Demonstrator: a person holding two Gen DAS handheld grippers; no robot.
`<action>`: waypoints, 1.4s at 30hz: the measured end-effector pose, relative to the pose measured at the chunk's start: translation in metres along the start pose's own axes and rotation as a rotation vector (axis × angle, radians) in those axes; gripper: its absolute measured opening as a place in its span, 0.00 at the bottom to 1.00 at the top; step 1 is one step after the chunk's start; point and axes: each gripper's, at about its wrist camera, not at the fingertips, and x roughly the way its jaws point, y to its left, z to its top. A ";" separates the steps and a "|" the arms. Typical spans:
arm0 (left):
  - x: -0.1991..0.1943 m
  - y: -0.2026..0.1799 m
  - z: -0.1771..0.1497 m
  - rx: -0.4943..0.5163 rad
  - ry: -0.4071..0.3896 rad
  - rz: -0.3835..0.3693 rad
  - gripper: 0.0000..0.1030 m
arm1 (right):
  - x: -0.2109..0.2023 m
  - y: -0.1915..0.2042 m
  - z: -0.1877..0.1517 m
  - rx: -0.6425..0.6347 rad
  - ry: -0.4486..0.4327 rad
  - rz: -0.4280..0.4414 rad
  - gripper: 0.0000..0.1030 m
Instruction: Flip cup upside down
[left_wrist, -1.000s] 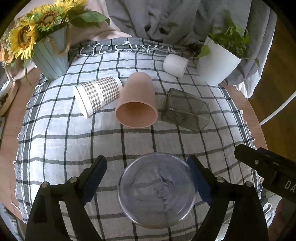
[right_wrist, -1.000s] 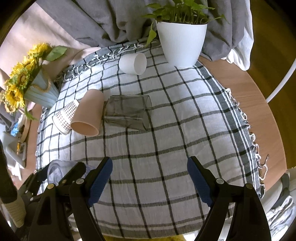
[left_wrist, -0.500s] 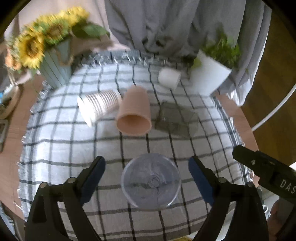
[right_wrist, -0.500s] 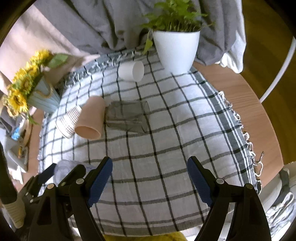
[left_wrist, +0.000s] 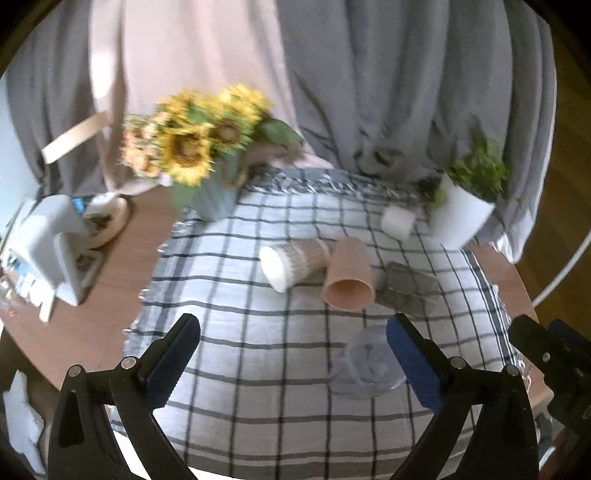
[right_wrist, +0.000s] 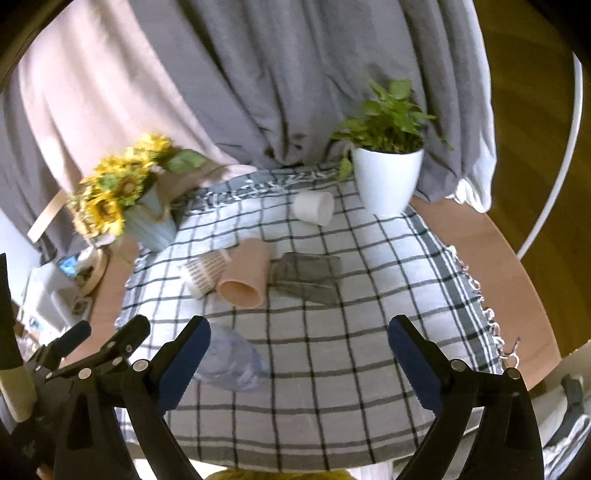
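Observation:
A clear plastic cup (left_wrist: 364, 363) stands upside down on the checked cloth (left_wrist: 258, 332), also in the right wrist view (right_wrist: 232, 363). My left gripper (left_wrist: 291, 365) is open and empty, above and to the left of it. My right gripper (right_wrist: 297, 365) is open and empty over the cloth's near part. A checked paper cup (left_wrist: 291, 264), a pink cup (left_wrist: 349, 275), a grey glass (left_wrist: 408, 288) and a small white cup (left_wrist: 397, 221) lie on their sides further back.
A sunflower vase (left_wrist: 207, 166) stands at the back left and a white plant pot (left_wrist: 461, 218) at the back right. White items and a bowl (left_wrist: 55, 240) sit on the bare wood to the left. Grey curtains hang behind.
My left gripper has pulled back, risen and swung left, leaving the clear cup upside down on the cloth. My right gripper has also pulled back and tilted up.

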 end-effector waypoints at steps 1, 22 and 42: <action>-0.006 0.005 0.000 -0.012 -0.020 0.014 1.00 | -0.003 0.003 -0.001 -0.003 -0.007 0.009 0.94; -0.058 0.033 -0.003 -0.026 -0.171 0.078 1.00 | -0.056 0.037 -0.017 -0.066 -0.150 0.028 0.94; -0.051 0.031 -0.002 -0.034 -0.155 0.054 1.00 | -0.060 0.038 -0.021 -0.068 -0.144 0.018 0.94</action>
